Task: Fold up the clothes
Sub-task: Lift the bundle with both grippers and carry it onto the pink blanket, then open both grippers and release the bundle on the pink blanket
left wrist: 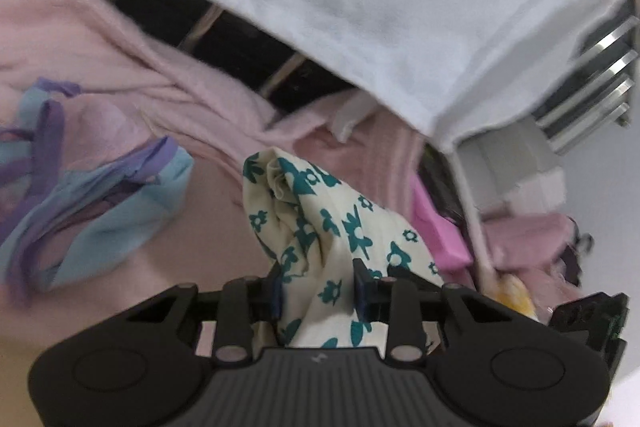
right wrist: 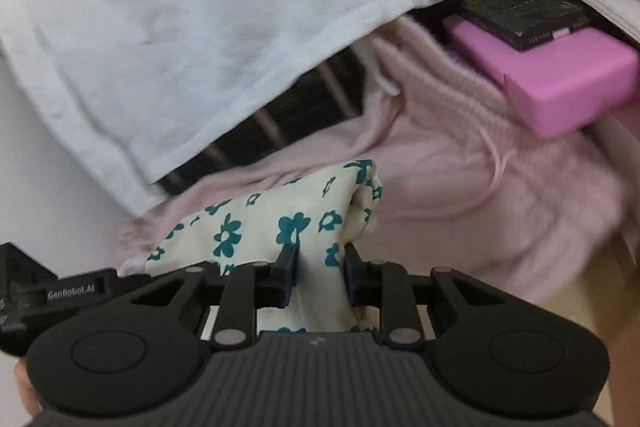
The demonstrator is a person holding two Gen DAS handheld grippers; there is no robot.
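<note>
A cream cloth with teal flowers (left wrist: 320, 219) is bunched between the blue pads of my left gripper (left wrist: 318, 287), which is shut on it. The same flowered cloth (right wrist: 272, 223) also runs through my right gripper (right wrist: 318, 269), shut on another part of it. The cloth hangs lifted above a pink surface. In the right wrist view the left gripper's black body shows at the far left edge. A person's fingers (right wrist: 26, 387) hold the right gripper at the bottom left.
A large white garment (left wrist: 380, 7) hangs across the top of both views. Pink fleece clothing (right wrist: 480, 167) lies behind the cloth, and a light blue and purple garment (left wrist: 92, 195) lies at left. A pink box (right wrist: 560, 79) with a dark book on it sits at right, before dark slats (left wrist: 224, 43).
</note>
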